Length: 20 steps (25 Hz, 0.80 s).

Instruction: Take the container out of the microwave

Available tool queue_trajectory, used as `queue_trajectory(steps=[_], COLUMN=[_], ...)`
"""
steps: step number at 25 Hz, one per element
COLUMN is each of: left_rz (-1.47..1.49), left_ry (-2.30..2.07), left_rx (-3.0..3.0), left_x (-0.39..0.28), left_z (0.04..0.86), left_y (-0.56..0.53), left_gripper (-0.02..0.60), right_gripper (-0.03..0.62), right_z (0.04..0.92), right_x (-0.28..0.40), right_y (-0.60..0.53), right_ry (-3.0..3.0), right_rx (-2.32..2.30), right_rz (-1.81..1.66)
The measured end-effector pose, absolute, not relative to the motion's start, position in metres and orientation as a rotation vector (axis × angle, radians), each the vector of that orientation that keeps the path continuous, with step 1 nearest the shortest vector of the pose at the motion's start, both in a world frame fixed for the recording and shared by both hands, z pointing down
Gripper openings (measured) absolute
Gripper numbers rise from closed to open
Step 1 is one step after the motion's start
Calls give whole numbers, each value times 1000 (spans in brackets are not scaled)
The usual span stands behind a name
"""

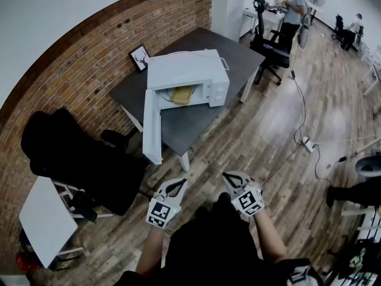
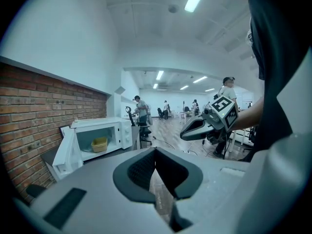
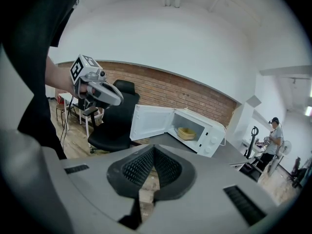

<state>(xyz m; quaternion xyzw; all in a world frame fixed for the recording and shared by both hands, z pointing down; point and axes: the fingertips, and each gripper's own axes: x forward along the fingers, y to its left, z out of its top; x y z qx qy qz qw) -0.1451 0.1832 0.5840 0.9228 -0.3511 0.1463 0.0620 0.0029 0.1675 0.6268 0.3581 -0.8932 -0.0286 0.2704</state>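
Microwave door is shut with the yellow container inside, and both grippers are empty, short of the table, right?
No: the microwave has its door swung wide open, as the head view shows. The yellow container does sit inside, and the left gripper and right gripper are empty, short of the table.

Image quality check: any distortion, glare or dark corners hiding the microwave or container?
Head view: strong fisheye, brick wall bows, yet the white open-door microwave and yellow rectangular container read clearly. Left gripper view: ceiling strip light flares, corners vignetted. Right gripper view: even light, dark corners, container small but sharp.
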Motion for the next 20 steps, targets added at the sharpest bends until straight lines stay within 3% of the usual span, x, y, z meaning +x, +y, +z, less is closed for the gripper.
queue_trajectory(steps=[20], left_rz=[430], left_ry=[-1173], left_rx=[2747], left_x=[-150], left_z=[581], left_y=[166], left_gripper=[3], right_gripper=[-2], right_z=[621], right_x=[-10], right_y=[129], right_ry=[-2457], right_rx=[877], right_rz=[-171])
